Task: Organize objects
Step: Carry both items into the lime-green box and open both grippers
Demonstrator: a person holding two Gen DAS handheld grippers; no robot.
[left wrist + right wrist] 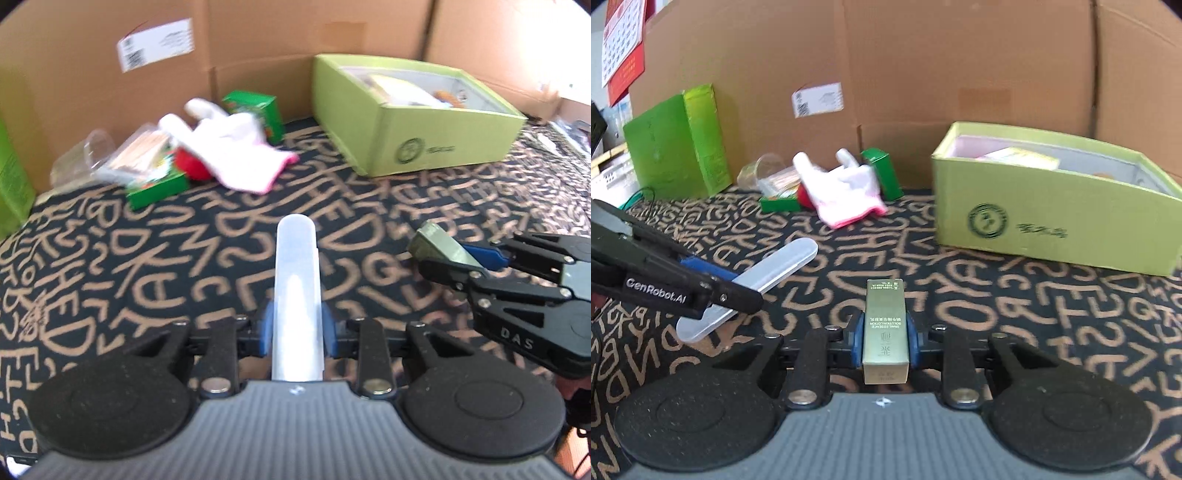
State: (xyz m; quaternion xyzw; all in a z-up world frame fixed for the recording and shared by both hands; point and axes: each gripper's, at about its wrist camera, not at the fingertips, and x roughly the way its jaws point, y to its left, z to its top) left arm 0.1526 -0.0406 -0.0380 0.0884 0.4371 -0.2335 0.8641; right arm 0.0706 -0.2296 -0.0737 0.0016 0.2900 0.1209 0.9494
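Above the patterned tabletop, the left gripper is clenched on a translucent white case, its blue pads pressing the case's long sides near the rear end. The case points straight ahead along the fingers and lies roughly level over the cloth. In the right wrist view the same case shows slanting up to the right, with the left gripper coming in low from the left edge.

The right gripper grasps a small gold box between its blue pads, the box lying lengthwise along the fingers with printed text on top. In the left wrist view the right gripper reaches in from the right edge, pointing left, with the gold box sticking out past its tips. The two grippers are near each other, side by side, and do not touch.

Ahead to the right stands an open lime-green box with several items inside, too blurred to name. Against the cardboard wall lies a heap: a white glove with a pink cuff, draped over a red thing, two small green boxes, a clear cup on its side and a packet of sticks. A taller green box stands upright at the far left.
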